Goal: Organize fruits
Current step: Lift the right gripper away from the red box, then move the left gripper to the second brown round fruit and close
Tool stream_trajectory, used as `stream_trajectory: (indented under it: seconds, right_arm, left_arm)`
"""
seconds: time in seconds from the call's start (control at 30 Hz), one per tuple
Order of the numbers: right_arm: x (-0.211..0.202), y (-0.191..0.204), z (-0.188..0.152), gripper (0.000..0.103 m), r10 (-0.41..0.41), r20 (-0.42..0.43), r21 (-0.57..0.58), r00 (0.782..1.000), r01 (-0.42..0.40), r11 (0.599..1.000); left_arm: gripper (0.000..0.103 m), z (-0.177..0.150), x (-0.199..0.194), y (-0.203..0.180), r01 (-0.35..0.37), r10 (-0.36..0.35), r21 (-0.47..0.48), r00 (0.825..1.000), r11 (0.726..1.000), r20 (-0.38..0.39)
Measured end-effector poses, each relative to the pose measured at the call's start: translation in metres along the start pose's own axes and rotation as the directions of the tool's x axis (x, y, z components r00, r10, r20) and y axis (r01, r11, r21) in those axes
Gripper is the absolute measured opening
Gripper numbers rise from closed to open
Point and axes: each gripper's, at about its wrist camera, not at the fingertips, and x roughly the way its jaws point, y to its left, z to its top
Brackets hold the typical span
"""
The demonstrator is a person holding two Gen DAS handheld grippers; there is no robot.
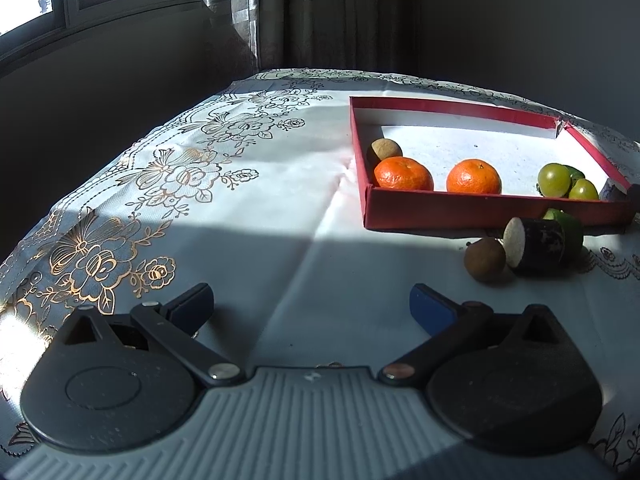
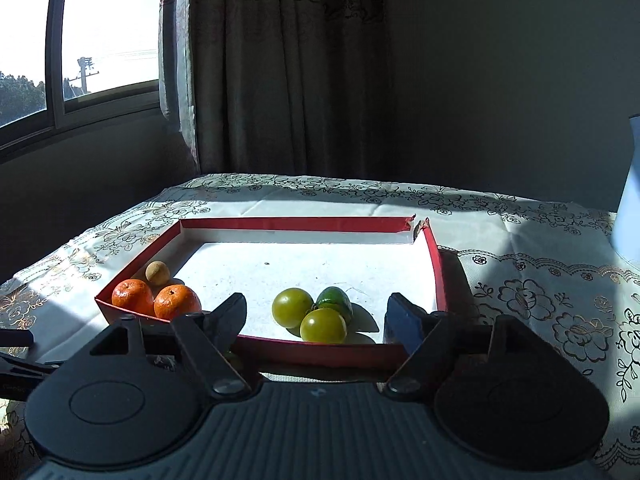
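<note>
A red box (image 1: 472,209) with a white floor holds two tangerines (image 1: 403,175) (image 1: 473,177), a brown longan (image 1: 383,150) and green fruits (image 1: 554,180). In front of it on the cloth lie another longan (image 1: 485,259), a dark cut cane piece (image 1: 538,245) and a green fruit (image 1: 570,226). My left gripper (image 1: 312,307) is open and empty, left of these. My right gripper (image 2: 316,320) is open and empty over the box's near wall (image 2: 320,351), facing two green tomatoes (image 2: 292,307) (image 2: 323,325) and a lime (image 2: 335,300); tangerines (image 2: 177,301) sit left.
The table wears a white cloth with gold flower print (image 1: 104,256). Its left edge drops off near the window wall (image 1: 100,80). A curtain (image 2: 280,72) hangs behind. A pale blue object (image 2: 630,208) stands at the right edge.
</note>
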Motion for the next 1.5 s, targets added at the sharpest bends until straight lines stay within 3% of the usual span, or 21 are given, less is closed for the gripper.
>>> stream_trajectory:
  seconds: [0.1, 0.33, 0.4, 0.43, 0.73, 1.0, 1.37, 1.5]
  right_arm:
    - [-0.005, -0.006, -0.016, 0.084, -0.021, -0.078, 0.001, 0.997, 0.021, 1.0]
    - [0.006, -0.012, -0.042, 0.085, -0.058, -0.209, 0.012, 0.976, 0.062, 0.998]
    - [0.008, -0.009, -0.043, 0.101, -0.065, -0.225, -0.007, 0.972, 0.066, 0.998]
    - [0.009, -0.008, -0.043, 0.103, -0.078, -0.235, -0.012, 0.969, 0.077, 0.997]
    - [0.009, -0.01, -0.044, 0.103, -0.069, -0.234, -0.003, 0.97, 0.07, 0.998]
    - [0.009, -0.01, -0.044, 0.103, -0.069, -0.235, -0.003, 0.97, 0.071, 0.997]
    - [0.009, -0.01, -0.044, 0.103, -0.069, -0.234, -0.003, 0.97, 0.07, 0.998]
    - [0.009, -0.01, -0.044, 0.103, -0.069, -0.234, -0.003, 0.97, 0.07, 0.998]
  left_arm:
    - [0.103, 0.0, 0.0, -0.001, -0.006, 0.006, 0.004, 1.0, 1.0, 0.003]
    - [0.103, -0.001, -0.001, -0.003, -0.03, 0.03, 0.016, 1.0, 0.999, 0.008]
    - [0.103, -0.001, -0.002, -0.005, -0.037, 0.037, 0.024, 0.999, 0.999, 0.011]
    - [0.103, -0.001, -0.002, -0.005, -0.04, 0.039, 0.028, 0.999, 0.999, 0.014]
    - [0.103, -0.002, -0.011, -0.023, -0.069, 0.059, 0.116, 0.995, 0.991, 0.084]
    - [0.103, 0.005, -0.016, -0.054, 0.005, -0.031, 0.187, 0.99, 0.982, 0.137]
    - [0.103, 0.014, 0.007, -0.076, 0.007, -0.024, 0.223, 0.997, 0.975, 0.073]
    - [0.102, 0.018, 0.013, -0.072, 0.025, -0.034, 0.197, 0.998, 0.98, 0.045]
